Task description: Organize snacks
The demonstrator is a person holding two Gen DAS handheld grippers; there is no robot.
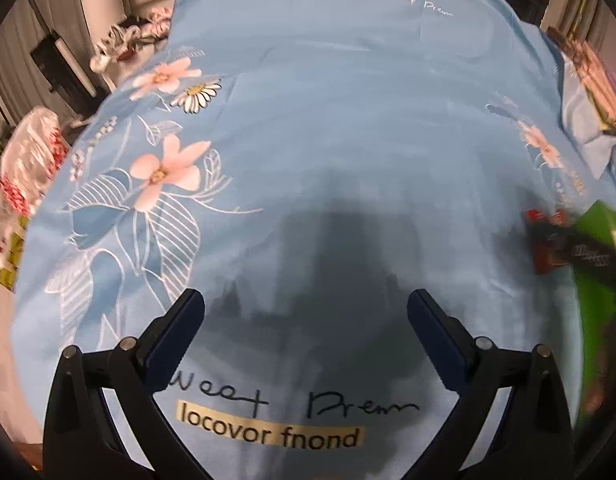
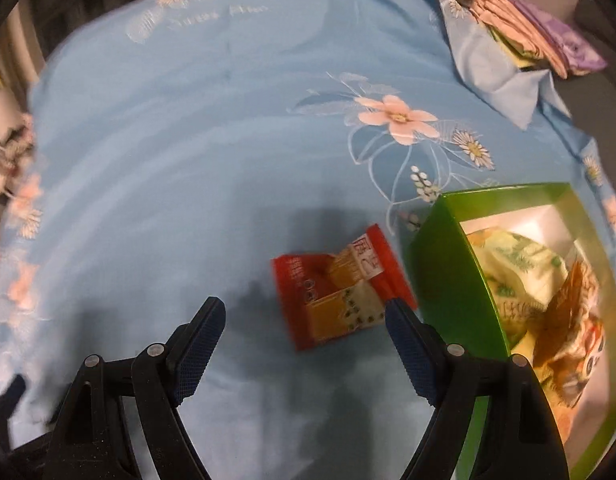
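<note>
We are hovering both released hand-held grippers, left [image 1: 306, 310] and right [image 2: 304, 318], over open blue bedsheet [image 2: 188, 160]; green box [image 2: 448, 256] is holding snack packets [image 2: 520, 268].

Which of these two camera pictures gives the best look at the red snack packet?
The right wrist view. There the red packet lies whole and fairly sharp on the blue sheet, just left of the green box. The left wrist view catches only a blurred red sliver at its right edge, beside the box.
</note>
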